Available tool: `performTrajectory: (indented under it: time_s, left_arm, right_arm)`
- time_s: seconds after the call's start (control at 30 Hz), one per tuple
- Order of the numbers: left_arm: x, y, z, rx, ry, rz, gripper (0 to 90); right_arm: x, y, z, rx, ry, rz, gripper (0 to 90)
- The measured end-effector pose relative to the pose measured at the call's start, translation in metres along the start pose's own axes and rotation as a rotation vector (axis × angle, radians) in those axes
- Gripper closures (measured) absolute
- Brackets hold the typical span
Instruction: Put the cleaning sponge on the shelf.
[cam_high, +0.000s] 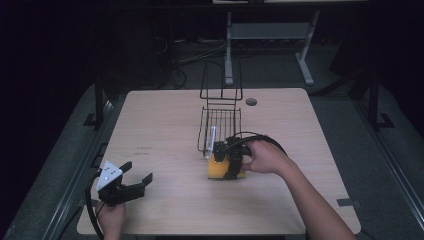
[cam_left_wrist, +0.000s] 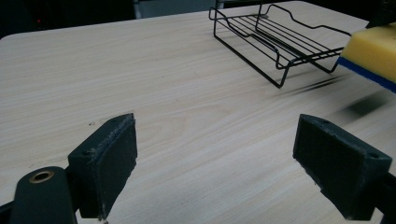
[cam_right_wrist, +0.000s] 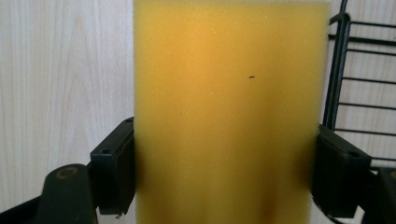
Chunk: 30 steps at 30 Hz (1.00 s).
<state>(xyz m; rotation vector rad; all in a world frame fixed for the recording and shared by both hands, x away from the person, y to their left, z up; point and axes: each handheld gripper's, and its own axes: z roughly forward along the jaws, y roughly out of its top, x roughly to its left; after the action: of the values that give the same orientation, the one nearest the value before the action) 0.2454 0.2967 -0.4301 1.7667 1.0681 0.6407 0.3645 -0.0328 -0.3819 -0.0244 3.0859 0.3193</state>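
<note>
A yellow sponge (cam_high: 218, 170) with a blue underside (cam_left_wrist: 362, 72) is held just in front of a black wire rack (cam_high: 220, 122) at the table's middle. My right gripper (cam_high: 225, 161) is shut on the sponge (cam_right_wrist: 229, 93), one pad pressed on each side. In the left gripper view the sponge (cam_left_wrist: 376, 49) hangs slightly above the wood, with a shadow under it. My left gripper (cam_high: 136, 173) rests near the front left corner with its jaws wide apart and nothing between them (cam_left_wrist: 215, 158). The rack (cam_left_wrist: 280, 42) lies beyond it to the right.
The wooden table (cam_high: 160, 120) has a round cable hole (cam_high: 251, 101) at the back. A pale narrow thing (cam_high: 212, 136) lies along the rack's left side. A grey desk frame (cam_high: 270, 35) stands on the dark floor behind. The rack's wires (cam_right_wrist: 357, 93) run close to the sponge's right edge.
</note>
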Motion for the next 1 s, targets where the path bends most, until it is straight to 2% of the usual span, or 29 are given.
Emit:
performTrajectory:
  time_s: [0.13,0.33,0.5,0.6,0.7,1.0]
  left_arm:
    - [0.000,0.000,0.000,-0.001,-0.001,0.000,12.9]
    - [0.001,0.000,0.000,-0.005,-0.002,-0.001,12.9]
    - [0.000,0.000,0.000,-0.004,-0.004,-0.006,13.0]
    - [0.000,0.000,0.000,-0.003,-0.004,-0.004,13.0]
    - [0.000,0.000,0.000,-0.003,-0.005,0.000,13.0]
    - [0.000,0.000,0.000,-0.005,-0.006,-0.004,13.0]
  right_arm:
    - [-0.007,0.002,0.002,0.014,-0.007,0.008,21.7]
    - [-0.018,0.002,0.002,-0.004,-0.001,0.027,21.8]
    - [-0.027,-0.002,0.005,0.017,-0.013,0.035,21.8]
    - [-0.032,-0.002,0.004,0.002,-0.009,0.043,21.8]
    - [-0.036,0.000,0.005,0.024,-0.027,0.042,21.8]
    - [-0.042,0.000,0.005,0.004,-0.021,0.055,21.8]
